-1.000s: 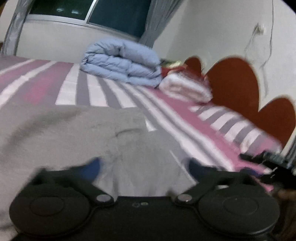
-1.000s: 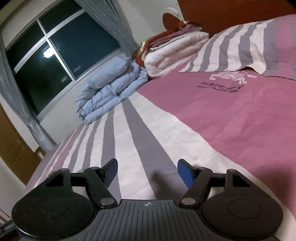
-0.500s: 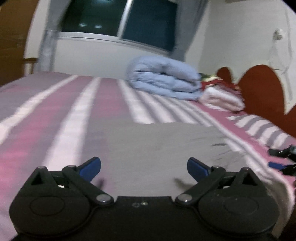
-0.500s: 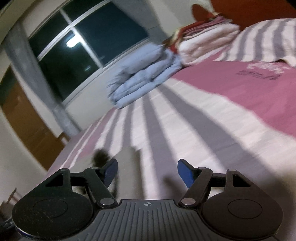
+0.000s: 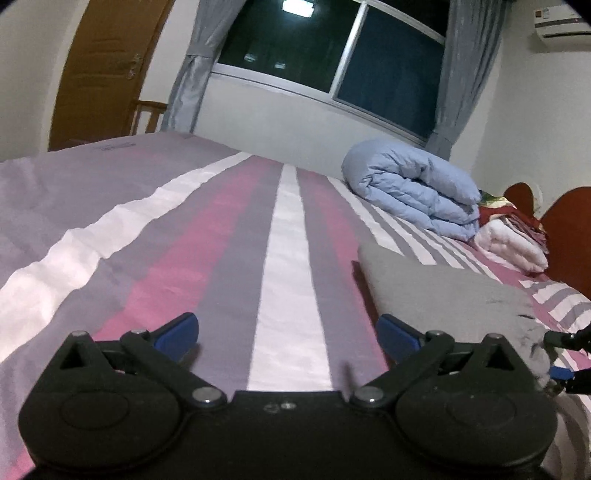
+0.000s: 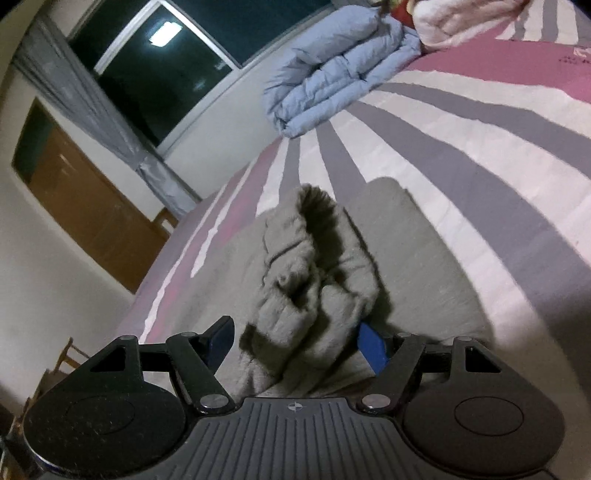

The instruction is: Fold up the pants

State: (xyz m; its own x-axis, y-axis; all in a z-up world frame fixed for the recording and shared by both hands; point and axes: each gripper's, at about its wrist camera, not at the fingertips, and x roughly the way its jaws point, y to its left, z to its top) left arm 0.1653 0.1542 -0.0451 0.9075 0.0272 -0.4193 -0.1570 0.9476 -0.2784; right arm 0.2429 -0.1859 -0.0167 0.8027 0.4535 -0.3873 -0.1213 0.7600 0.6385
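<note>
Fuzzy grey pants [image 6: 314,280] bunched between wide-open right gripper [image 6: 295,338], left gripper [image 5: 286,332] open, empty

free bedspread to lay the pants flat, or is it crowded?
Free: the striped bedspread between the grey pants and the bed's door-side edge. Crowded: the far end, where the blue duvet adjoins the pink blanket beside the headboard.

You face a bed [image 5: 288,236] with pink, grey and white stripes. Beyond it a dark window [image 5: 325,48] reflects a ceiling light, with grey curtains [image 5: 461,70] on both sides. Left of the window is a wooden door [image 5: 107,66]; right of it, an air conditioner [image 5: 561,22] on the white wall.
</note>
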